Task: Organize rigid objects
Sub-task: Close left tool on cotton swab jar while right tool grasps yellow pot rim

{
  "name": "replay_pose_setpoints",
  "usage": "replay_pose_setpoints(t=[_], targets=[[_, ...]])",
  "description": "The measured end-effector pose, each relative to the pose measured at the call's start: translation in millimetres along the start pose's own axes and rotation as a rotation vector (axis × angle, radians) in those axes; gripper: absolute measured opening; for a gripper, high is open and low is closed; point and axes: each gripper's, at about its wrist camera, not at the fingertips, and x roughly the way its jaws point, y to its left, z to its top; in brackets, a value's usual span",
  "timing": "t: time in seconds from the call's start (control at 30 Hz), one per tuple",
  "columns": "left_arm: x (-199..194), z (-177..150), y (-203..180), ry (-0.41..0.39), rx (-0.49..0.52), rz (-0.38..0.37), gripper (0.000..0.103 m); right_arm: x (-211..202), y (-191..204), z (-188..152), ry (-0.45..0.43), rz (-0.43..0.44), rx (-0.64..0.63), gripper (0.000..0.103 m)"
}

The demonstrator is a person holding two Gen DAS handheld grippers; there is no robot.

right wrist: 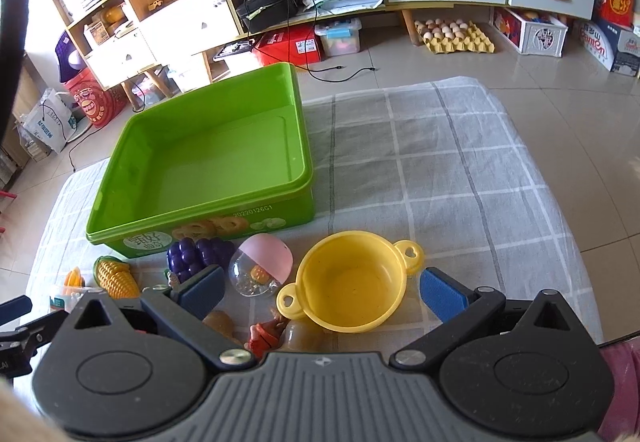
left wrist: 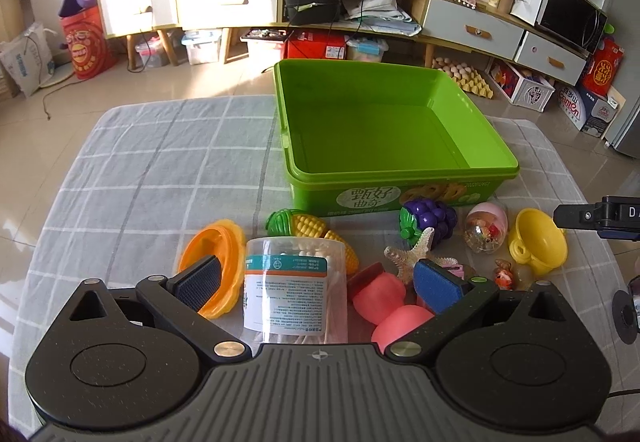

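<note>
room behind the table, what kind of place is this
Most likely a lived-in home living room: a low wooden TV-style cabinet with drawers, a microwave, and egg trays on the tiled floor.

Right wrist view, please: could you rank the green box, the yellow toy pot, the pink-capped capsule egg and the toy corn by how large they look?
1. Green box, easily the largest.
2. Yellow toy pot.
3. Pink-capped capsule egg.
4. Toy corn.
The egg and corn look close in size, so their order is unsure.
</note>
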Motion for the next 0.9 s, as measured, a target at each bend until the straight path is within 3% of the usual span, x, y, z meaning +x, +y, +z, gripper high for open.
replay_pose_setpoints(t=[0.23, 0.43, 0.63, 0.9], targets=[[3.2, 0.5, 17.5, 0.035, -0.013, -0.06, 0.097, 18.3, -14.4, 3.1, 0.065, 0.007, 0.074, 0.081], [16.0, -1.7, 27.5, 0.115, -0.071, -0.09, 0.094, 33.5, -24.6, 6.7, 0.113, 0.008, 0.143, 0.081], [15.9, -1.4, 34.9, 0.11, -0.132, -0.126, 0.086, 47.4, -25.5, 6.1, 0.141, -0.027, 0.15, 0.081], [20.9, -2.0, 33.2, 0.109, -0.136, -0.109, 0.078, 59.3, -22.2, 5.3, 0.153, -0.058, 0.155, 0.08]])
